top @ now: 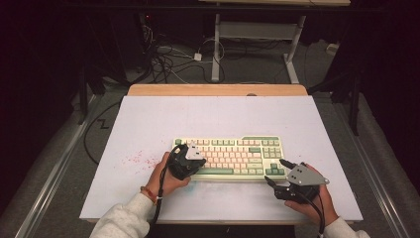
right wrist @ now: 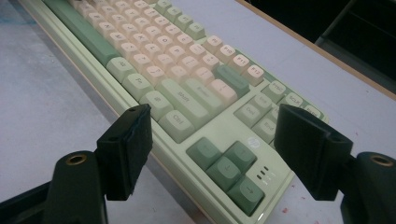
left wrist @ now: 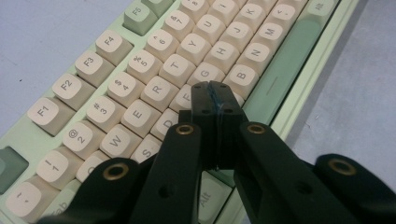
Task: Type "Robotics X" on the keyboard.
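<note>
Your left gripper point(left wrist: 214, 88), fingers pressed together on nothing, is poised over the keyboard point(top: 233, 156) mid-bench, ready to press a key; push straight down. Your right gripper point(right wrist: 212, 140) waits wide open.

A flat white board point(top: 148, 129) covers a light wooden tabletop point(top: 218, 89). Red specks point(top: 136, 159) mark the board's left part. Black cables point(top: 166, 62) lie on the grey floor beyond.
</note>
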A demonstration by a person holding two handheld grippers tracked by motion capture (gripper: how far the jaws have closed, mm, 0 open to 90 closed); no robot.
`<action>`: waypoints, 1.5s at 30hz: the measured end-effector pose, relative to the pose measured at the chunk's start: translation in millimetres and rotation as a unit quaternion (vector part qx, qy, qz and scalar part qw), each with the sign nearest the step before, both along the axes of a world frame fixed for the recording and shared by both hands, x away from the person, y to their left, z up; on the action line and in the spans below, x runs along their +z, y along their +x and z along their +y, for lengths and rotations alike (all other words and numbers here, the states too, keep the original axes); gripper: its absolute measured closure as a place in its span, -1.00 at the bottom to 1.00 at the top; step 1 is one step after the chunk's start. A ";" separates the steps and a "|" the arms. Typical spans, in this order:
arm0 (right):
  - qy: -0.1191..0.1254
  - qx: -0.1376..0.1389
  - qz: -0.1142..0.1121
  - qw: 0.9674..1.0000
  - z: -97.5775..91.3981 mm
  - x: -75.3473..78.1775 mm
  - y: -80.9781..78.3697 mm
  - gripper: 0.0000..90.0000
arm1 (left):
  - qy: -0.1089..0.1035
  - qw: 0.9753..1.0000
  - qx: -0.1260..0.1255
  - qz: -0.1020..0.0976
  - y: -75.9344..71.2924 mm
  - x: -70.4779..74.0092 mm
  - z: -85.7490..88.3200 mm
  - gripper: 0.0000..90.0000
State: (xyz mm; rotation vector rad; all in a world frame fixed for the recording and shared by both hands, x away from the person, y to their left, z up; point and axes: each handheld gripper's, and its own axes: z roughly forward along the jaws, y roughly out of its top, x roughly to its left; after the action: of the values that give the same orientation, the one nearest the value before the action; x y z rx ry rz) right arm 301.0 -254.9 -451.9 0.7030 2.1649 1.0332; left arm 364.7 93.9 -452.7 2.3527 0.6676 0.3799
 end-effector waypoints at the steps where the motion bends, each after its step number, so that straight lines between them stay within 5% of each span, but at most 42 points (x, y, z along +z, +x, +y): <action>1: 0.000 0.001 0.000 1.000 0.2 -0.1 0.0 -0.37 | 0.001 1.000 0.000 0.000 0.2 -0.2 -0.5 0.94; 15: -0.009 0.004 0.003 1.000 1.8 -1.2 0.1 -0.37 | 0.018 1.000 0.001 -0.006 0.5 -3.5 -2.9 0.94; 45: -0.012 0.003 0.005 1.000 1.9 -1.8 0.6 -0.37 | 0.013 0.999 -0.001 -0.037 -4.6 4.6 4.3 0.70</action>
State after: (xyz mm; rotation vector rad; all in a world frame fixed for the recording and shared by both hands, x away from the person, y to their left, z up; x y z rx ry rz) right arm 301.6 -252.9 -453.7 0.6921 2.1854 1.0086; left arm 360.1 98.2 -448.1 2.3522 0.6280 0.4741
